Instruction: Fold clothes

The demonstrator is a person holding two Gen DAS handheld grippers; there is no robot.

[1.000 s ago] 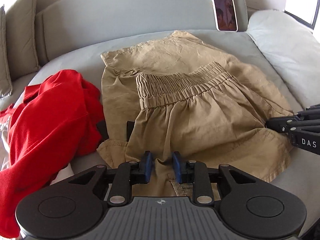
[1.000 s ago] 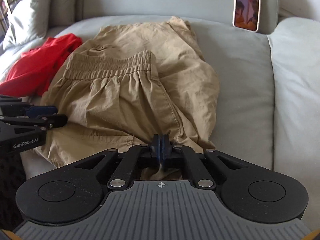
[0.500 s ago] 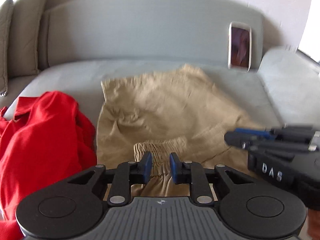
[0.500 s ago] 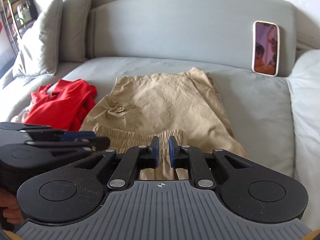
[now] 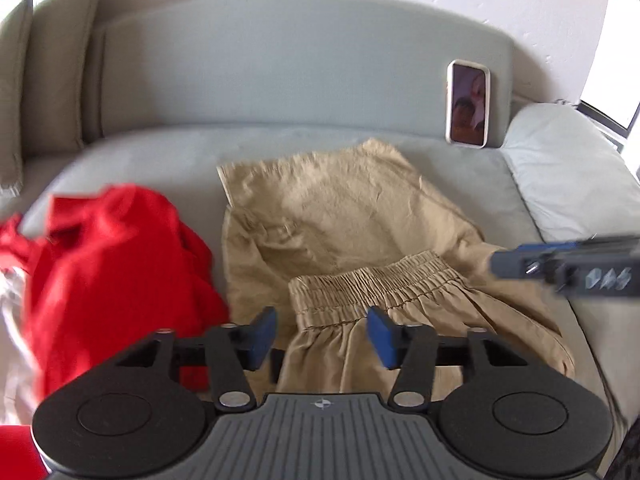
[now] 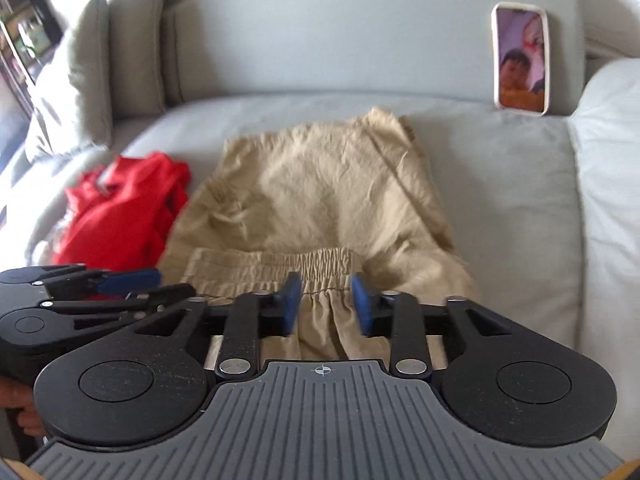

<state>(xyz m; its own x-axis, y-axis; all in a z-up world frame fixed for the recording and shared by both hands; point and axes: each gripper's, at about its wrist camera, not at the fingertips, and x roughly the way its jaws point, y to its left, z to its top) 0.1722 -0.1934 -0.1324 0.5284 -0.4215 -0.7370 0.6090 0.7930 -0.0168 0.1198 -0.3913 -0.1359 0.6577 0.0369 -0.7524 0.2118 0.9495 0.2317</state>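
Jaws of both grippers, left (image 5: pixel 322 334) and right (image 6: pixel 326 304), now spread wide; tan shorts (image 5: pixel 360 248) released.

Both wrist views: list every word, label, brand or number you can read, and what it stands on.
Nothing can be read for certain.
Right gripper, side lettering in the left wrist view: white marks, too blurred to read.
Left gripper, base plate: a small crosshair mark, no text.
Phone: a video picture of a child, no legible words.
Beige shorts, red garment: no labels visible.

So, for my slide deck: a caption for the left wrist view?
Open left gripper above tan elastic-waist shorts on a grey sofa, crumpled red garment alongside.
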